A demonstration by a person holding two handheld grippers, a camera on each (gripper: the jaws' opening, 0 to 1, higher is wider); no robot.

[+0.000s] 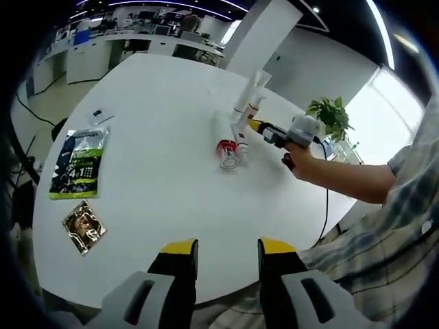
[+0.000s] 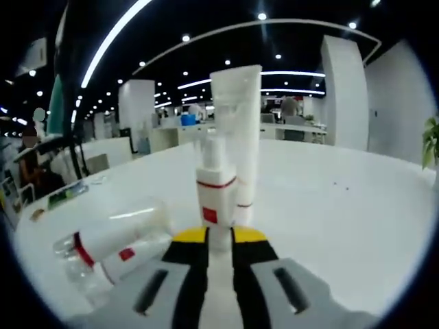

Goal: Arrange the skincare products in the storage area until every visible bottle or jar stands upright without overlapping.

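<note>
On the round white bench point(image 1: 158, 151), going left to right in the left gripper view, a green-and-black printed pouch point(image 1: 79, 163) and a small gold foil sachet point(image 1: 84, 226) lie flat, well apart from the skincare. The left claw point(image 1: 227, 252) hovers low at the near edge, jaws parted and empty, likely waiting its turn. Further right two white bottles with red bands point(image 1: 226, 140) lie tipped over, not yet stood up, beside a tall white tube point(image 1: 252, 92). The right claw point(image 2: 219, 240), held level by the person's outstretched hand point(image 1: 302, 163), is closed around a white pump bottle with a red band point(image 2: 215, 199), keeping it upright just before the tube.
</note>
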